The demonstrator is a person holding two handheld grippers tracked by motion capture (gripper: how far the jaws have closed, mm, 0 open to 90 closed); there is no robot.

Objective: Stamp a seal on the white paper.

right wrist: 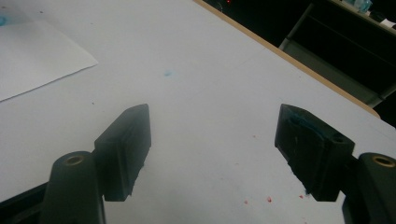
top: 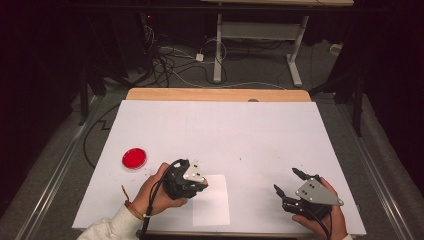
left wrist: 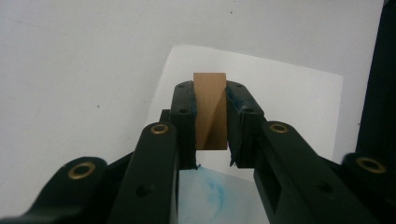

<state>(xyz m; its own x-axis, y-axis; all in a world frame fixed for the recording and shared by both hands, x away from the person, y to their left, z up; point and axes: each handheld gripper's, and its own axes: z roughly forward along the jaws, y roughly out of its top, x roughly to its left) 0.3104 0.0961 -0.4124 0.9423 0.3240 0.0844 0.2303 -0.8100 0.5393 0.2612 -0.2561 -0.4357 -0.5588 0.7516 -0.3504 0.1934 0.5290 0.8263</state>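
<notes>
A small brown wooden block (left wrist: 210, 112) stands upright between the pads of my left gripper (left wrist: 211, 88), which is shut on it. The block hangs over a white sheet of paper (left wrist: 289, 102) that bears a blue ink smear (left wrist: 212, 193) near the jaws. From above, the left gripper (top: 202, 183) sits at the left edge of that paper sheet (top: 212, 202). My right gripper (top: 286, 180) rests near the table's front right, jaws wide apart with nothing between them. The right gripper (right wrist: 212, 126) looks across the bare white table cover.
A round red dish (top: 134, 157) lies on the white table cover (top: 225, 130) at the left. Small red specks (right wrist: 257, 199) and a blue spot (right wrist: 167, 73) mark the cover. The paper's corner (right wrist: 37, 56) lies left of the right gripper. The wooden table edge (top: 215, 94) runs along the back.
</notes>
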